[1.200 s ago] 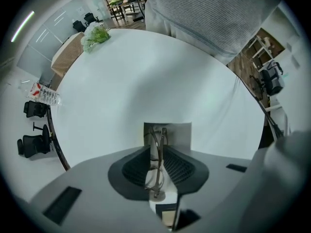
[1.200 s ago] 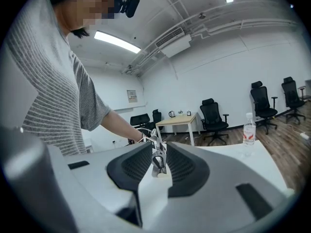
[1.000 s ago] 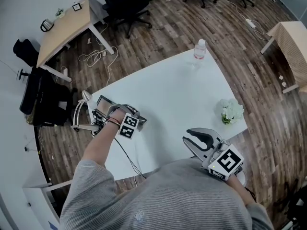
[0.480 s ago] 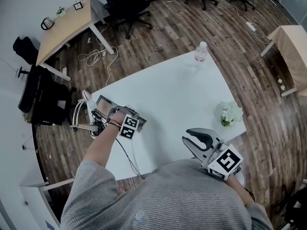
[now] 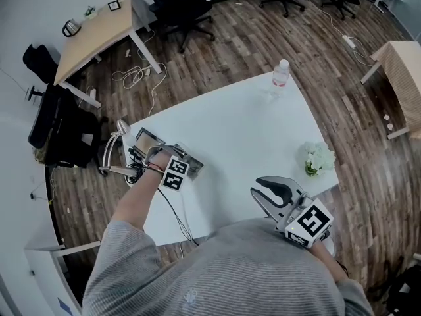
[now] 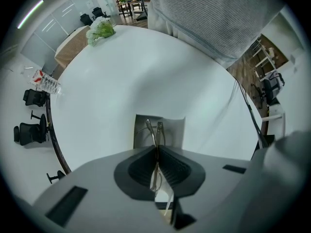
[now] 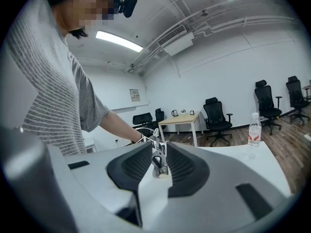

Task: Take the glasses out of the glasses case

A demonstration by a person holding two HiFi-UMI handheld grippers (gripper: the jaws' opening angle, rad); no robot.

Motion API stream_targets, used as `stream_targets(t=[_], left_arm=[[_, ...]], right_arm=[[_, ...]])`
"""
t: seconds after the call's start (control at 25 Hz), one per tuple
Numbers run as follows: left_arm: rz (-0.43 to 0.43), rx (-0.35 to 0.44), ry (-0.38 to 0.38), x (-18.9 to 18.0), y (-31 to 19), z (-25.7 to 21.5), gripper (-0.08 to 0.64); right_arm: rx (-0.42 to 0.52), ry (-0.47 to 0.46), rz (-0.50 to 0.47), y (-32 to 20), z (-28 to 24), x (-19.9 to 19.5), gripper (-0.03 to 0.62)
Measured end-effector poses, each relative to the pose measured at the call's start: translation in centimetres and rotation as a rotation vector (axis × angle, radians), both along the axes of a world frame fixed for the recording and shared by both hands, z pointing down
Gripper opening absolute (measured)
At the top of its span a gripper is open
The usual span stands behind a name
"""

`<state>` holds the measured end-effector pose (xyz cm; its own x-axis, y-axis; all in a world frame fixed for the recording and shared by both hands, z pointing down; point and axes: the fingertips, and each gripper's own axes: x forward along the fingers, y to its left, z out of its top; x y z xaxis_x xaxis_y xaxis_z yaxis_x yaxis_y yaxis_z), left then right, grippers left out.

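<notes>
Now glasses [image 6: 155, 178] in left tool [image 6: 157, 148], at grey glasses case [image 6: 172, 130].

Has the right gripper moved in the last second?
No. The right gripper keeps its spot below-left of the flowers at the near edge of the table; only the camera drifted slightly.

A: Anything off-task in view?
B: White counter [image 5: 243, 133]. Water bottle [image 5: 281, 75] upright at its far corner, white flowers [image 5: 319, 157] near the right edge.
A: Beyond it?
B: Wood floor [image 5: 250, 38], wooden desk [image 5: 99, 35], black office chair [image 5: 172, 2] beside it, loose cable [image 5: 135, 78] on the floor.
</notes>
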<state>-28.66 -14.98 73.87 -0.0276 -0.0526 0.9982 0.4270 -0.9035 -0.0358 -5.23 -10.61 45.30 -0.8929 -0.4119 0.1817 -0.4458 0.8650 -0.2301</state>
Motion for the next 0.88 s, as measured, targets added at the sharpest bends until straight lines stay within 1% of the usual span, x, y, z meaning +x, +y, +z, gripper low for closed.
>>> stream_targets(t=[0.2,0.44,0.6,0.68,0.84,0.88], left_arm=[[-0.012,0.001,0.004,-0.2,0.3,-1.1,0.026],[-0.053,0.064,0.045,0.3,-0.2,-2.5,0.026],[-0.097,0.115,0.092,1.0,-0.5,-3.5,0.026],[-0.137,0.157,0.140,1.6,-1.0,-4.5,0.026],[-0.315,0.248,0.329,3.5,-2.3,-7.1,0.026],[-0.349,0.263,0.366,3.8,-2.4,-7.6,0.026]], right_arm=[[0.009,-0.006,-0.011,0.2,-0.4,-0.2,0.080],[0.024,-0.008,-0.035,0.6,-0.8,-0.4,0.080],[0.033,-0.009,-0.050,0.9,-1.0,-0.4,0.080],[0.039,-0.012,-0.056,0.9,-1.2,-0.4,0.080],[0.044,-0.016,-0.074,1.3,-1.3,-0.5,0.080],[0.044,-0.014,-0.079,1.4,-1.3,-0.6,0.080]])
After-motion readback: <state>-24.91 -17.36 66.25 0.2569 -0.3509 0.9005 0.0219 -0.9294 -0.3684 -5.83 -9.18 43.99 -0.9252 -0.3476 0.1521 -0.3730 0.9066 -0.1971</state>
